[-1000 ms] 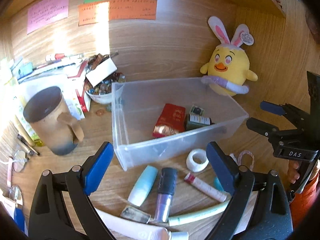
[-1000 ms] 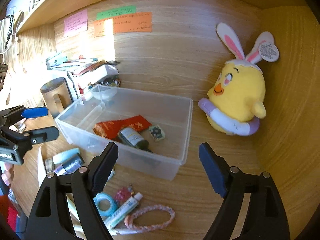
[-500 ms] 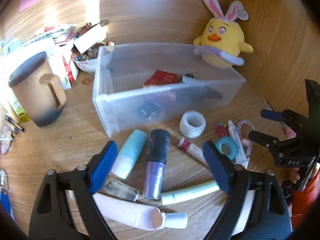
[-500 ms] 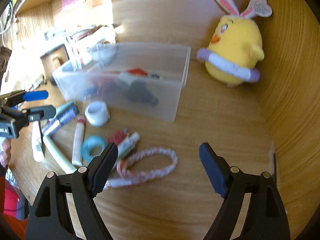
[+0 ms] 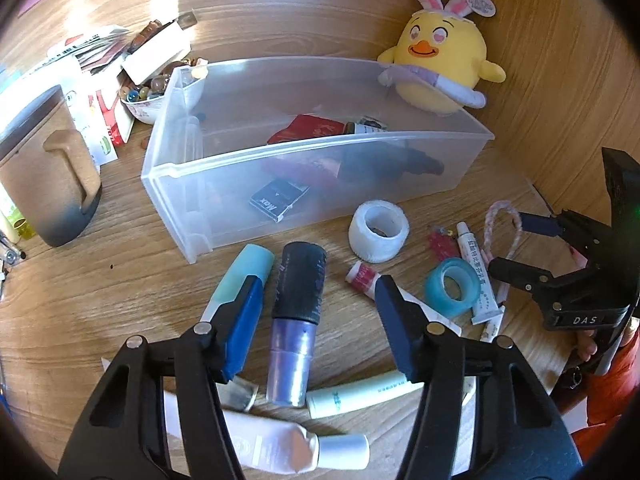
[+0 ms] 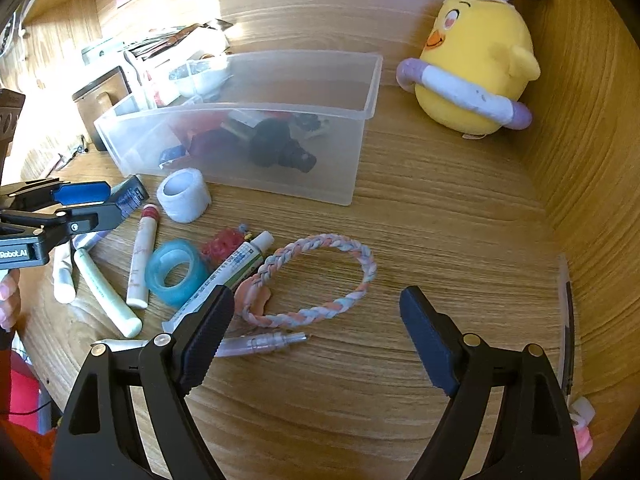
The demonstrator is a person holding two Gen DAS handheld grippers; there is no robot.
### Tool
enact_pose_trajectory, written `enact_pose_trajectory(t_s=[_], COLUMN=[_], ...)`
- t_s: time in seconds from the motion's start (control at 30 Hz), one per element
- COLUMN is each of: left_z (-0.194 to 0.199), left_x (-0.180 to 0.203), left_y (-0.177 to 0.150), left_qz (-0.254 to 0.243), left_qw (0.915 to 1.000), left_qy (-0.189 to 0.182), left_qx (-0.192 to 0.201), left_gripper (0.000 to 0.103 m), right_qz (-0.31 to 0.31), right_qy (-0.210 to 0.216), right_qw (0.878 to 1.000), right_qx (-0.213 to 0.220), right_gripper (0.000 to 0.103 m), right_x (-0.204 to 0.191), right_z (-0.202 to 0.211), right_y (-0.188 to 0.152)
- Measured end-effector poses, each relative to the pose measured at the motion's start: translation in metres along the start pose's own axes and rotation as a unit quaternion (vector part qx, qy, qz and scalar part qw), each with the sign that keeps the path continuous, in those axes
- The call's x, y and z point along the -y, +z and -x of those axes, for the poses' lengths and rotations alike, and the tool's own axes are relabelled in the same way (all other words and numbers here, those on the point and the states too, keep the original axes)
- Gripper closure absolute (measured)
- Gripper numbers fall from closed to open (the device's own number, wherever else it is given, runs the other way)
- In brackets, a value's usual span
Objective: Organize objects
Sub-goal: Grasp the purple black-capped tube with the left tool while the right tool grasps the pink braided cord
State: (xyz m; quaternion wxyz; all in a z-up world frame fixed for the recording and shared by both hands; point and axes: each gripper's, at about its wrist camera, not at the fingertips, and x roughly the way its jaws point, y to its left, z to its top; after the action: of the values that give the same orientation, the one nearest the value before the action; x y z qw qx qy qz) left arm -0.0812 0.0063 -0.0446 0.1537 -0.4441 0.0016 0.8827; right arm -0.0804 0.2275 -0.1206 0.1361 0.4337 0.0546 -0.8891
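Note:
A purple bottle with a black cap (image 5: 298,320) lies on the desk between the fingers of my left gripper (image 5: 320,316). Its jaws are closing, and a gap still shows on both sides of the bottle. The left gripper (image 6: 96,204) also shows in the right wrist view. My right gripper (image 6: 316,320) is open just short of a braided pastel bracelet (image 6: 320,276), touching nothing. The clear plastic bin (image 5: 172,168) behind holds a red packet, a dark bottle and small boxes. In front of it lie a white tape roll (image 5: 378,232), a blue tape roll (image 5: 452,286) and several tubes.
A yellow plush chick (image 6: 476,72) sits by the bin's far corner, against the wooden walls. At the left of the left wrist view stand a brown mug (image 5: 48,176), a bowl of beads (image 5: 148,92) and stacked papers. A teal tube (image 5: 244,276) lies beside the purple bottle.
Both grippers have dropped and tipped down toward the loose items in front of the bin. The left jaws have narrowed around the purple bottle. The right jaws kept their width.

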Motion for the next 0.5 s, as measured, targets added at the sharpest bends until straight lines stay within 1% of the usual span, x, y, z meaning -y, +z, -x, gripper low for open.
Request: enact_pose_trajectory(t_s=[0.13, 0.2, 0.37, 0.4, 0.43, 0.47, 0.5], left_z=[-0.006, -0.010, -0.015, -0.015, -0.015, -0.015, -0.015], left_x=[-0.002, -0.003, -0.004, -0.004, -0.003, -0.003, -0.004], left_y=[0.003, 0.002, -0.001, -0.002, -0.003, -0.003, -0.003], left_qz=[0.004, 0.005, 0.009, 0.008, 0.007, 0.007, 0.006], left_qw=[0.9999, 0.9999, 0.9998, 0.9999, 0.9999, 0.9999, 0.9999], left_qy=[-0.005, -0.004, -0.010, -0.008, -0.006, -0.005, -0.005], left_qx=[-0.009, -0.011, -0.014, -0.011, -0.009, -0.008, -0.007], left_gripper=[0.051, 0.054, 0.060, 0.061, 0.062, 0.064, 0.068], right_qz=[0.000, -0.001, 0.011, 0.013, 0.016, 0.018, 0.020], right_qy=[0.008, 0.010, -0.007, -0.008, -0.006, -0.005, -0.004], right_qw=[1.000, 1.000, 1.000, 1.000, 1.000, 1.000, 1.000], right_qx=[-0.015, -0.017, -0.011, -0.010, -0.008, -0.007, -0.006], right_gripper=[0.022, 0.028, 0.054, 0.057, 0.065, 0.073, 0.076], right_x=[0.001, 0.002, 0.001, 0.001, 0.001, 0.001, 0.000], right_z=[-0.006, -0.008, -0.010, -0.011, -0.011, -0.011, -0.011], right_y=[0.001, 0.001, 0.002, 0.002, 0.003, 0.003, 0.004])
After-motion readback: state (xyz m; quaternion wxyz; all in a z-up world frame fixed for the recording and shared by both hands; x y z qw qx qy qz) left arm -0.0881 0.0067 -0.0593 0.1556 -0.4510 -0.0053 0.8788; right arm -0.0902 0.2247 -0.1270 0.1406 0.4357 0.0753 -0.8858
